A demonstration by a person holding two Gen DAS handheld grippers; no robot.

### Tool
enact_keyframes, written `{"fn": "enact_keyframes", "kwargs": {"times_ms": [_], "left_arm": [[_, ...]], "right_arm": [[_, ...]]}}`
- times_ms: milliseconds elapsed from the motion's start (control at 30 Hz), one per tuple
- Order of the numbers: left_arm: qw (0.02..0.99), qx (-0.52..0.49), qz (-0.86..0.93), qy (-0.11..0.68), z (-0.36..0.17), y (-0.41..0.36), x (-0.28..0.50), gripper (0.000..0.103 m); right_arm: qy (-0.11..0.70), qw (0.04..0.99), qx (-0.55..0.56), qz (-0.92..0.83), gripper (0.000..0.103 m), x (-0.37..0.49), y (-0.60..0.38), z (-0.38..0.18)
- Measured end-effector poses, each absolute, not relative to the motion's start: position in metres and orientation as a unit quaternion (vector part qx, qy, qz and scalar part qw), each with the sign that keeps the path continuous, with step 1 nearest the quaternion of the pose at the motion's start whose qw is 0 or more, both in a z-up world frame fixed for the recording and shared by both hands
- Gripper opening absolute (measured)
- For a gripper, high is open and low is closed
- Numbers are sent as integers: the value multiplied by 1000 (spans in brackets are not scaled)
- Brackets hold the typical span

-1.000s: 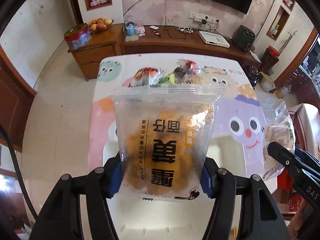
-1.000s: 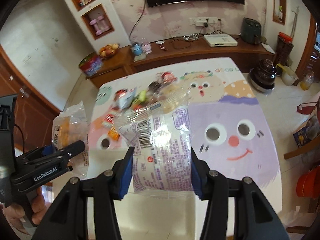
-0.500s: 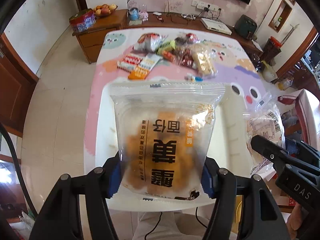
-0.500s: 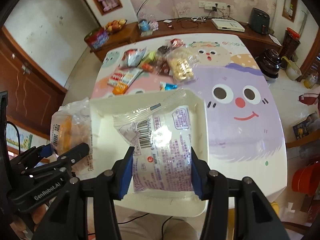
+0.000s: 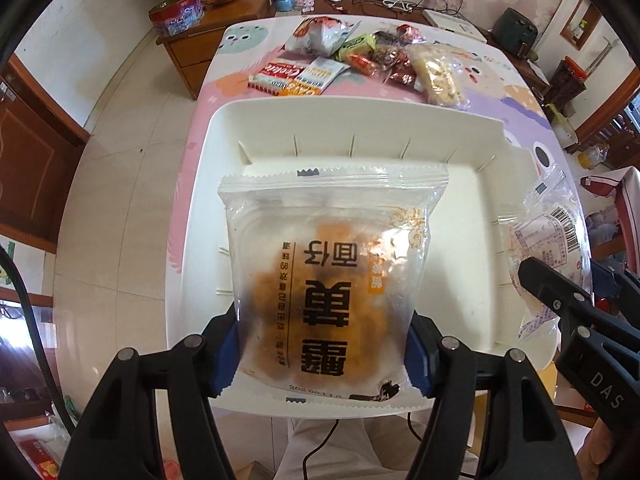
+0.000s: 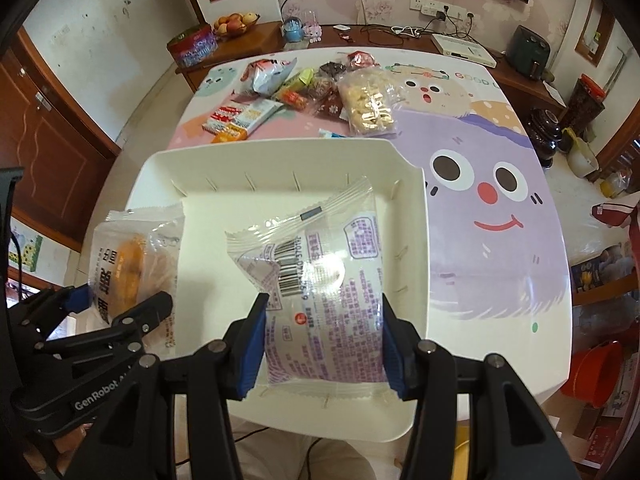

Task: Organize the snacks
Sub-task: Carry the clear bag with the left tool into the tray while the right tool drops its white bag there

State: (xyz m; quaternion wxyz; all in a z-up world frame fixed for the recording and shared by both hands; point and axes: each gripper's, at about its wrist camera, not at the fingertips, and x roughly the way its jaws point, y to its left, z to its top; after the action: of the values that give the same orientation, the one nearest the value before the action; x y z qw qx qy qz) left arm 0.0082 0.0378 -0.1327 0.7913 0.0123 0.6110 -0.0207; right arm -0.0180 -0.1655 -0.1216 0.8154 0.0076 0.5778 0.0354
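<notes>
Above the white tray [image 6: 416, 216], each claw pinches a packet: left claw [image 5: 324, 354] the orange-cake packet [image 5: 332, 272], right claw [image 6: 322, 350] the purple-print packet [image 6: 320, 300].

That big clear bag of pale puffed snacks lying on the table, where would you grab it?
Pinch the clear bag of pale puffs across its narrow width at mid-length, from above. It lies flat with its right side free; dark packets crowd its left, so the left finger has little room.

The right claw [image 6: 323, 342] pinches a clear purple-printed snack packet [image 6: 320, 300] over the white tray [image 6: 416, 248] on the counter [image 6: 500, 280]. At left, the left claw [image 6: 120, 308] clamps an orange pastry packet [image 6: 132, 264]. Loose snacks [image 6: 320, 92] lie beyond the tray's far rim.
</notes>
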Motion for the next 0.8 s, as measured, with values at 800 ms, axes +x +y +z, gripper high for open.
{"fn": "enact_keyframes", "kwargs": {"times_ms": [800], "left_arm": [[778, 37, -7, 627, -143, 42, 14, 86]], "right_arm": [[595, 802, 11, 47, 53, -16, -150, -134]]}}
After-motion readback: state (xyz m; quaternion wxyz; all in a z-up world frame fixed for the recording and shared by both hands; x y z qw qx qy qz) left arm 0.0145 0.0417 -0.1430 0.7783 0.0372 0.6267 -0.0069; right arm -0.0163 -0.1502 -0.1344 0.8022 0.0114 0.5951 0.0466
